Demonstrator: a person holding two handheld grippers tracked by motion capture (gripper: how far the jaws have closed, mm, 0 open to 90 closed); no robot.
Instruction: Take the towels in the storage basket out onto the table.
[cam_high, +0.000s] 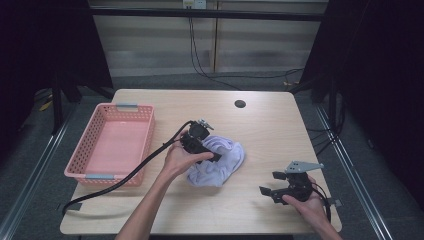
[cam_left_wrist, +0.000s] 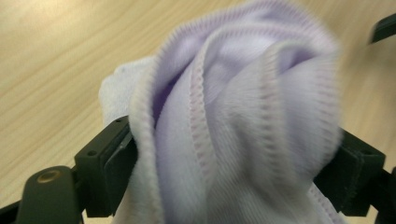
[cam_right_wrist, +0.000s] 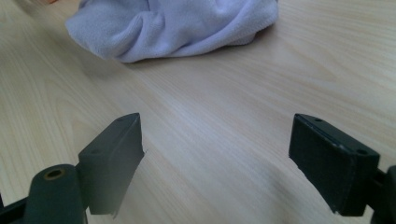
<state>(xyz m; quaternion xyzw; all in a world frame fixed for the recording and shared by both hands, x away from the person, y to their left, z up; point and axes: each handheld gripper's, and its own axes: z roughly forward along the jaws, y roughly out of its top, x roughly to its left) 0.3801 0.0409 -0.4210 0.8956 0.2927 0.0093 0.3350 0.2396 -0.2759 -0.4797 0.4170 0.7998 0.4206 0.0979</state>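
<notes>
Right now your left gripper (cam_high: 216, 156) sits at the cloth (cam_high: 220, 162) in the middle of the frame, jaws spread wide with bunched folds and a stitched hem (cam_left_wrist: 201, 93) filling the gap between them. Your right gripper (cam_high: 272, 185), lower right, is released and holds nothing, with bare table (cam_right_wrist: 224, 130) between it and the cloth. Left of the cloth, the basket (cam_high: 90, 145) hugs the table's edge.

Bare table (cam_high: 260, 125) lies open behind and right of the crumpled cloth (cam_high: 220, 162). A pink basket (cam_high: 112, 142) blocks the left side. The right gripper (cam_high: 272, 184) has clear wood ahead.
</notes>
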